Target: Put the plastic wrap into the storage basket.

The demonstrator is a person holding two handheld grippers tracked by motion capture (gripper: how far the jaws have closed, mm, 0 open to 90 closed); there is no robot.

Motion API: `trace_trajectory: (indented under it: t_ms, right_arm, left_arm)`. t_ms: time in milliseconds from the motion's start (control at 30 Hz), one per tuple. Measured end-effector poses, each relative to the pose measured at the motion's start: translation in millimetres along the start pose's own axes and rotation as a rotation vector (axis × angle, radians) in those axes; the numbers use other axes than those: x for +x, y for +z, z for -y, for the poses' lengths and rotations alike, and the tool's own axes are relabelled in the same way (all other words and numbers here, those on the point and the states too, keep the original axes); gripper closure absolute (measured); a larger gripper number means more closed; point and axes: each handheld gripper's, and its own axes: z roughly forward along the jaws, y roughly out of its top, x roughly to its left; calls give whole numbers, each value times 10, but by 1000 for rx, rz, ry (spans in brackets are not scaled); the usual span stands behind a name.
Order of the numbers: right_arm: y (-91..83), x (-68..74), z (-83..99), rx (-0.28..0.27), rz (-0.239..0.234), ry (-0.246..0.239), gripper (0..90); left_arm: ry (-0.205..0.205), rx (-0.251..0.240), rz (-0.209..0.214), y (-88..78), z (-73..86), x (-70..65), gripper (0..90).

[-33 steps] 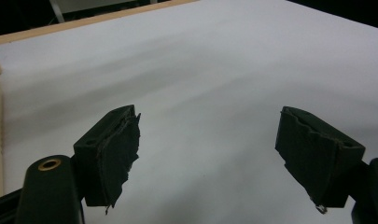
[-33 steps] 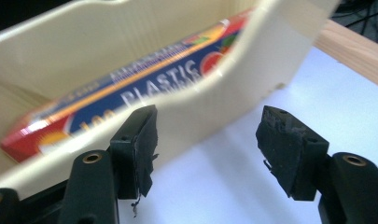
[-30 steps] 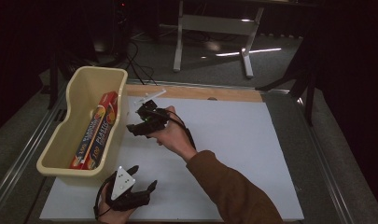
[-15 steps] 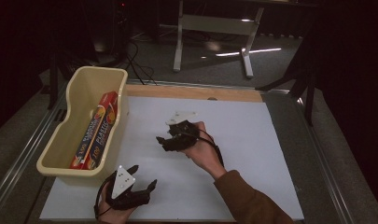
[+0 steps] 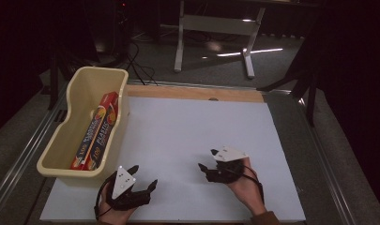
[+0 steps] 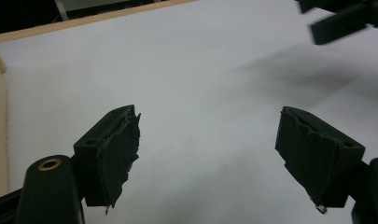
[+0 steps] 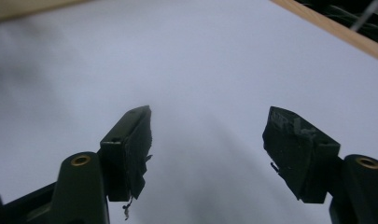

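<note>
Lying in the tub (image 5: 61,154), "PLASTIC" boxes (image 5: 95,136); both claws, left (image 5: 143,187) and right (image 5: 204,169), gape empty.

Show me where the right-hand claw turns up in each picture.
High view: right claw low, right of centre, above the white sheet.
Left gripper view: blurred, top right corner.
Right gripper view: its jaws rise from the bottom, just been opening, nothing between them.
Shared landmark: the white sheet beneath it.
</note>
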Motion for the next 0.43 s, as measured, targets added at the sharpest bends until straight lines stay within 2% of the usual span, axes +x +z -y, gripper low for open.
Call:
trace_trajectory:
  t_ms: [67, 100, 133, 167, 200, 233, 267, 333, 433]
  right_arm:
    - [-96, -70, 163, -17, 20, 40, 312]
    - [-96, -70, 163, -17, 20, 40, 312]
    - [-175, -153, 298, -30, 45, 110, 316]
    - [-175, -153, 298, -30, 45, 110, 316]
    - [-258, -220, 393, -38, 69, 161, 317]
    - [-258, -220, 393, -38, 69, 161, 317]
    - [-339, -260, 467, -49, 96, 175, 316]
    - [-374, -301, 524, -49, 111, 183, 314]
    - [-379, -319, 546, -46, 116, 181, 312]
  left_arm:
    - [2, 4, 0, 9, 3, 0, 210]
    - [2, 4, 0, 9, 3, 0, 210]
    - [3, 10, -1, 28, 3, -3, 210]
    - [3, 10, -1, 28, 3, -3, 210]
    - [6, 13, 3, 39, 0, -11, 210]
    - [6, 13, 3, 39, 0, -11, 210]
    - [10, 13, 4, 44, -4, -21, 210]
    - [11, 13, 6, 48, -9, -25, 211]
    - [12, 14, 5, 50, -10, -25, 212]
